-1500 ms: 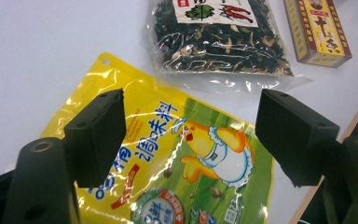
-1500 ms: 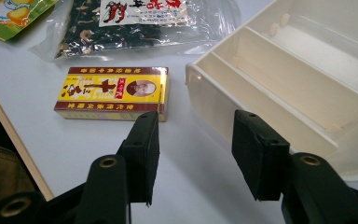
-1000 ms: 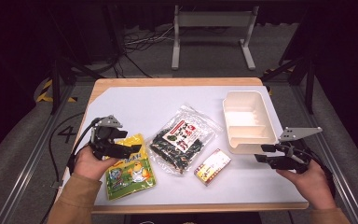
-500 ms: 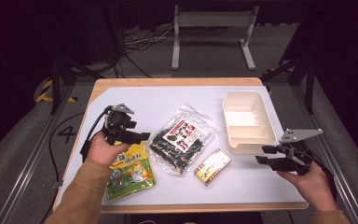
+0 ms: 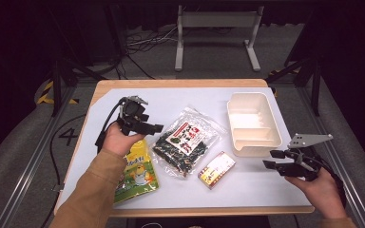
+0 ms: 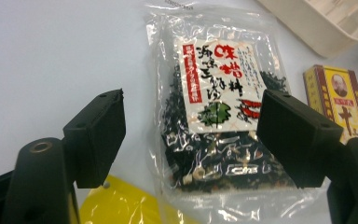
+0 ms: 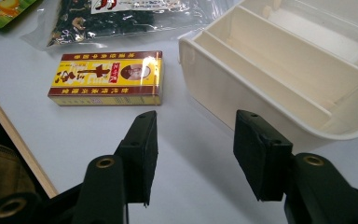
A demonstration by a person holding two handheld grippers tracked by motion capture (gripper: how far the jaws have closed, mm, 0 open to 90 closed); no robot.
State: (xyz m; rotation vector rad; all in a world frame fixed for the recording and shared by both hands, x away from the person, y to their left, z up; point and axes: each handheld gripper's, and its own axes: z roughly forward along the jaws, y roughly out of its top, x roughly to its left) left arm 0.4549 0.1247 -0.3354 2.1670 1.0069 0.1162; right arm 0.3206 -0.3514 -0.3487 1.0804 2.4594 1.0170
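Observation:
A clear bag of dark dried seaweed (image 5: pixel 185 141) (image 6: pixel 214 116) with a white and red label lies mid-table. My left gripper (image 5: pixel 153 128) (image 6: pixel 191 140) hovers open just left of it, jaws pointing toward the bag, nothing between them. A yellow and green snack pouch (image 5: pixel 135 168) (image 6: pixel 116 207) lies under my left wrist. A small yellow and red box (image 5: pixel 216 169) (image 7: pixel 107 77) (image 6: pixel 338 100) rests in front of the bag. My right gripper (image 5: pixel 272 159) (image 7: pixel 193 154) stands open over bare table, between the box and the cream tray (image 5: pixel 271 124) (image 7: pixel 223 84).
The cream tray has a large compartment and narrower ones, all bare. The wooden table edge (image 7: pixel 14 144) runs close to my right hand. Black floor, cables and a metal stand (image 5: pixel 214 33) lie beyond the far edge.
My left gripper has moved away from the snack pouch, farther up the table and right toward the seaweed bag. The right gripper has stayed where it was.

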